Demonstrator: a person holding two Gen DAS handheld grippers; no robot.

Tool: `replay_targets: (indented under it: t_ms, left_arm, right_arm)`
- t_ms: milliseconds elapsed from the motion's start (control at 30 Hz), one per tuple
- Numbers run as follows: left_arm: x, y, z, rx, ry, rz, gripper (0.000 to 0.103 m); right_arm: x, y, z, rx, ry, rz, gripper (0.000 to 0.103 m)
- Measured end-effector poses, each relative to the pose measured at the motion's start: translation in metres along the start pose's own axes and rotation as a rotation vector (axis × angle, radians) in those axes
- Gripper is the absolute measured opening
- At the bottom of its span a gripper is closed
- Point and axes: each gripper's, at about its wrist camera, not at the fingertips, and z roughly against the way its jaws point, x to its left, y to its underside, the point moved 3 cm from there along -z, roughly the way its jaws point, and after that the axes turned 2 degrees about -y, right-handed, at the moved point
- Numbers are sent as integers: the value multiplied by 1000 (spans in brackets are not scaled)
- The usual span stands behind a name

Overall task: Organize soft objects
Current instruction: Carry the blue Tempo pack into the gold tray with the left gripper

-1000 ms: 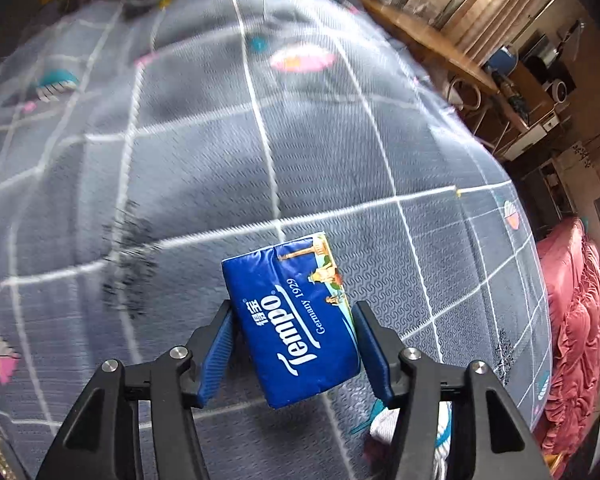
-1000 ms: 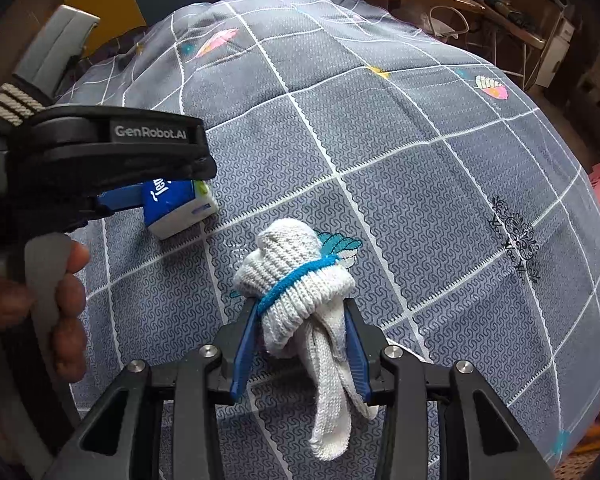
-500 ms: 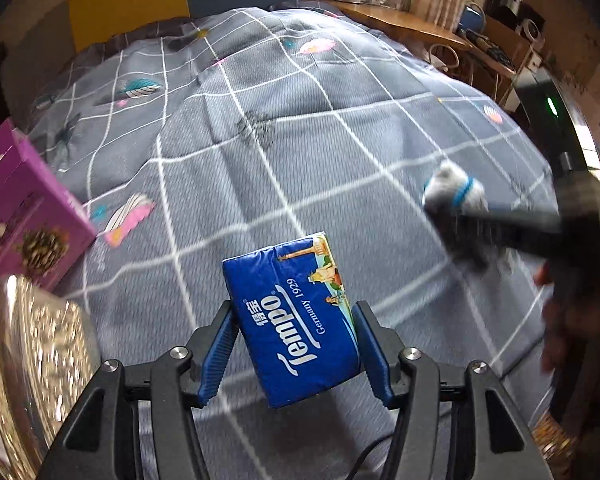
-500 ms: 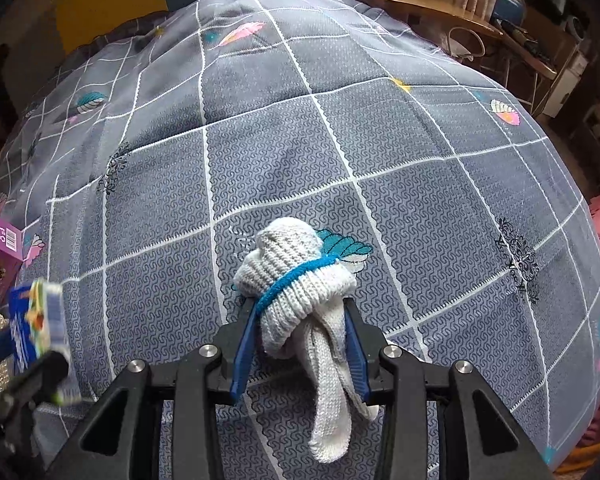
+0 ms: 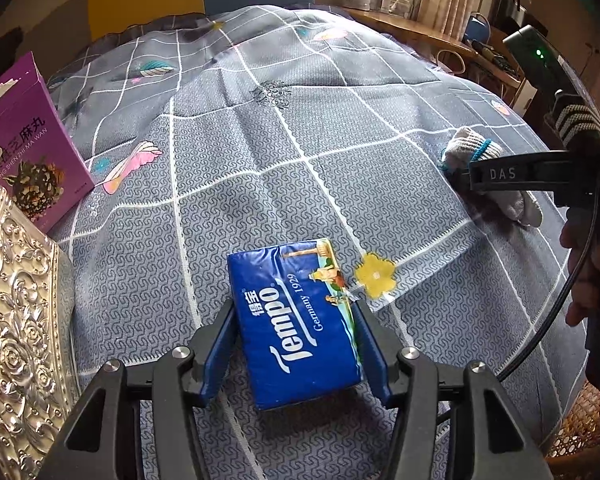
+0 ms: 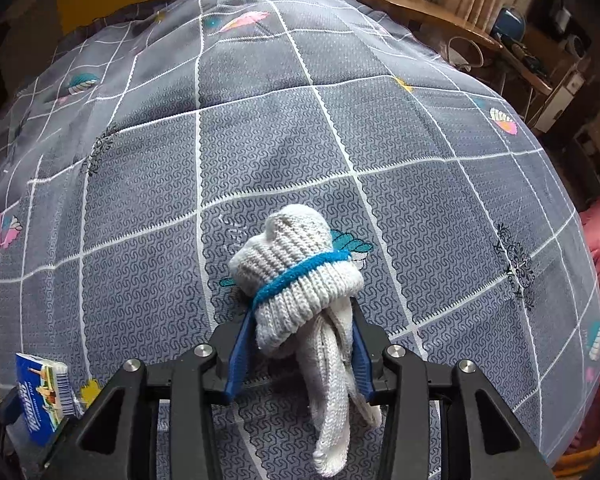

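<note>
The blue plastic-wrapped tissue pack (image 5: 296, 324) could have slipped onto the grey checked bedspread (image 5: 260, 160), since the left gripper (image 5: 296, 344) angled steeply down, its jaws closing on it. The right gripper (image 6: 298, 346), likewise steep, was opening around the white knitted glove (image 6: 296, 280).

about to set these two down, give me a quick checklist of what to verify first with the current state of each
1. tissue pack between the left gripper fingers: ok, and they are closing on it.
2. rolled glove between the right gripper fingers: ok, though they are opening.
3. Glove tail hangs loose below the fingers, may snag: not ok.
4. Bare bedspread ahead of the pack: ok.
5. purple box and silver embossed box lie off to the pack's left: ok.
6. Whether the pack touches the bedspread: cannot tell.
</note>
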Motion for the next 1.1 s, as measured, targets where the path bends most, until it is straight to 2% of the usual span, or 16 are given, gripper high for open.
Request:
replay_targets:
  t_ms: [67,167,433,533,633,733,867,967,1100]
  left_arm:
    - [0,1,8,-10,-10,-3,55]
    - [3,-1,31,-67,-5,-8,55]
    - [9,-15,85,-154,10,-26,55]
    - [14,-28,104,-179,7,-42,55]
    - [32,-46,123,-214,7,-16,55]
    - [66,-66,146,-256,-11,52,55]
    - [124,-74,171,-306,-89,137,55]
    - [181,-60,185,-317,-136,237,55]
    - [256,-20,195,-301,-198,372,55]
  right_arm:
    - [-2,0,0,1,-19,-24,46]
    - [-4,-2,-1,2,-18,-21,46]
    - [9,0,1,-39,71,101,43]
    - [9,1,2,-43,74,107,43]
    - [10,1,3,-43,72,112,43]
    - [11,3,4,-48,79,124,43]
    - [14,6,6,-54,88,141,43]
    - [17,7,8,-60,97,156,43]
    - [22,10,11,-67,115,178,43]
